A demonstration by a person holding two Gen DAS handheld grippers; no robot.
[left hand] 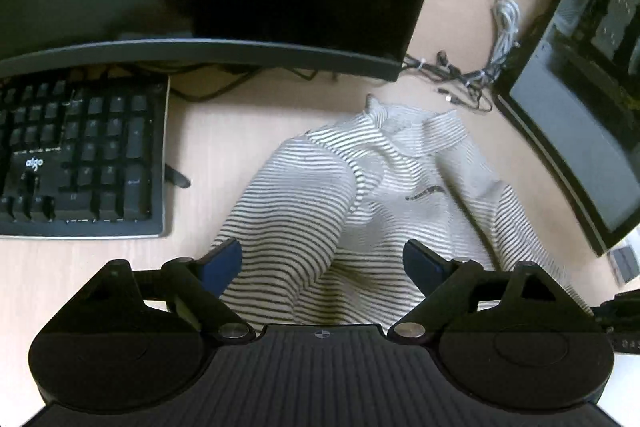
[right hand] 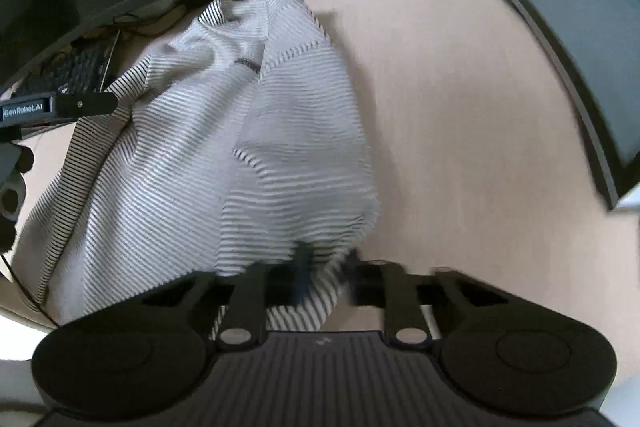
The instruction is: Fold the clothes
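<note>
Right gripper [right hand: 324,267] pinches the striped shirt [right hand: 240,131] by its edge, likely to lift and fold it. Left gripper [left hand: 322,259] hangs spread wide over it, ready to grab.

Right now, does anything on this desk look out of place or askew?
Yes. The grey-and-white striped knit top lies crumpled, not flat, among office gear: black keyboard, tangled cables. The right hand-held gripper pinches its hem.
</note>
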